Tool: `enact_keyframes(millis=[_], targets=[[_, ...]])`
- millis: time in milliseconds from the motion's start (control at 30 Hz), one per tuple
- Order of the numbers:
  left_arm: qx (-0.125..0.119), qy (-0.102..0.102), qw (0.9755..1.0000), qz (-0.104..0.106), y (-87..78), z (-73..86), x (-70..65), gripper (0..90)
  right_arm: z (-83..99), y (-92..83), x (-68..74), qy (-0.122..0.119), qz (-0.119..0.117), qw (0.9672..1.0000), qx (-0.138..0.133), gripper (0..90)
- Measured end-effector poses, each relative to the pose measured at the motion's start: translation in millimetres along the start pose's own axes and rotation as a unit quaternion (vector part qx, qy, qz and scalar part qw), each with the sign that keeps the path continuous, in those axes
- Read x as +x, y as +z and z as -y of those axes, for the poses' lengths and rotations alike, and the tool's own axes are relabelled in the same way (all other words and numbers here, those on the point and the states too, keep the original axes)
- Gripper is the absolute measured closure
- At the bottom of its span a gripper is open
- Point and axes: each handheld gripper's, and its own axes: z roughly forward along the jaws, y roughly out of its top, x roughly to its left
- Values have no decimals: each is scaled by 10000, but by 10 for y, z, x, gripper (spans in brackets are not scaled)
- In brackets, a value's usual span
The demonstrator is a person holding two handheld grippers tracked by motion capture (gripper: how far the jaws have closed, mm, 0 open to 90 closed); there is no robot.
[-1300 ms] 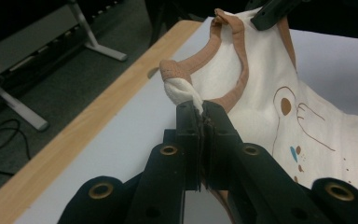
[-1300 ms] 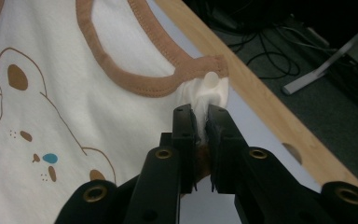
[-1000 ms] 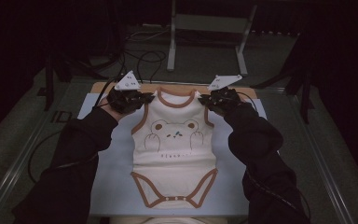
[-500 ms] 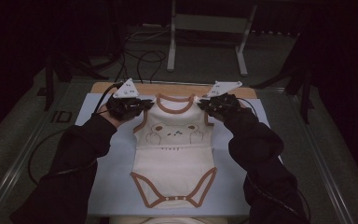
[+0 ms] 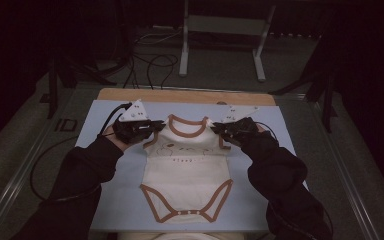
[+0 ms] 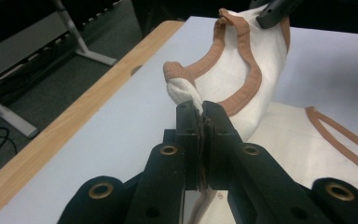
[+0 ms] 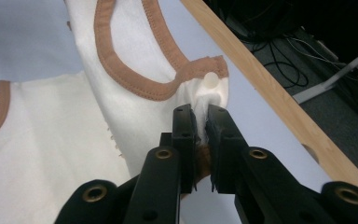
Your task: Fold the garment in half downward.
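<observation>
Bodysuit: cream baby garment with brown trim, lying on the pale blue mat; lower half flat with the crotch end towards the person, upper part raised and folded towards the lower half, so the printed front is creased and partly hidden.
Neckline: brown band standing up between the two grippers.
Left shoulder: bunched into a white wad edged in brown, lifted off the mat.
Right shoulder: likewise bunched and lifted, a small white snap stud showing just above the jaws.
Left gripper: jaws nearly together, clamped on the cloth of the left shoulder; thin white fabric squeezed in the slit between the pads.
Right gripper: jaws nearly together, pinching the cloth of the right shoulder; narrow gap packed with white fabric.
Gripper spacing: well apart, one at each side of the neckline, at about the same height in the high view.
Hands and sleeves: dark sleeves reaching in from the near edge, one at each side of the garment.
Table: wooden strip bare beyond the far edge of the mat.
Beyond the table: grey metal stand and black cables on the dark floor.
</observation>
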Motion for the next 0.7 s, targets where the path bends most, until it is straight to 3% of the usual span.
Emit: enact_keyframes(millis=[400, 600, 700], targets=[[-11, 111, 9998, 172, -59, 188, -267, 870, 194, -36, 266, -46, -226, 9997, -17, 827], [101, 199, 9993, 305, -35, 322, -422, 870, 298, -17, 375, -68, -377, 9992, 61, 827], [90, 136, 9993, 346, -36, 397, -483, 870, 337, -25, 435, -66, -454, 9989, 53, 827]])
